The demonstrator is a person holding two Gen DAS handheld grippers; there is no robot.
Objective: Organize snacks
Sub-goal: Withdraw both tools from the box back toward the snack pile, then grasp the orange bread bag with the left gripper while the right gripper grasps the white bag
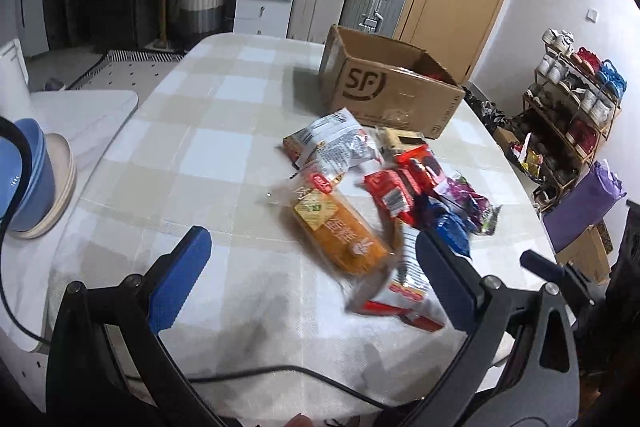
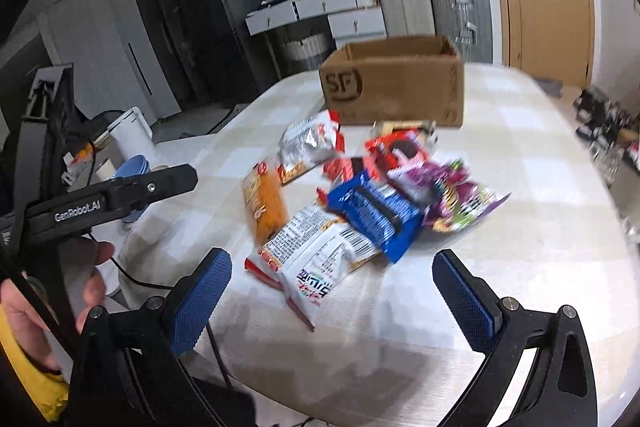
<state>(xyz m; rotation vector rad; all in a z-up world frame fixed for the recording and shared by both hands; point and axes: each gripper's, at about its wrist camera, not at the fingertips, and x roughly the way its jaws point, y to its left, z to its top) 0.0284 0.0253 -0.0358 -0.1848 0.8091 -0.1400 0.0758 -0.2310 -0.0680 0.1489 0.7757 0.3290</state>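
Honestly, the worry is the heap itself. The snacks (image 2: pixel 360 203) lie piled on each other in the middle of the table (image 1: pixel 192 131), just in front of the open cardboard box (image 2: pixel 394 83), and neither gripper has taken anything. The left gripper (image 1: pixel 316 275) hangs with its fingers spread wide and empty, the orange cake pack (image 1: pixel 340 235) lying in the gap between them. The right gripper (image 2: pixel 332 295) is just as wide and empty, hovering near the white crinkly bag (image 2: pixel 320 263).

From where I stand, these wrappers look slick and puffy: thin glossy film, air inside, loose crimped ends. Pinching one at a corner could let it slide out, or squash what's inside if the squeeze is hard. The blue packet (image 2: pixel 376 215) overlaps the white bag and the purple packet (image 2: pixel 456 199), so lifting 1 may drag or flip its neighbour, perhaps toward the table edge. The checked tablecloth is soft fabric and could bunch if a finger digs in.

The box is stiff corrugated board with upright flaps; a bag carried low could catch a flap. A black cable (image 1: pixel 280 375) trails along the near edge by the left gripper and looks easy to snag. The ribbed blue pads (image 2: pixel 204 299) should help the hold.
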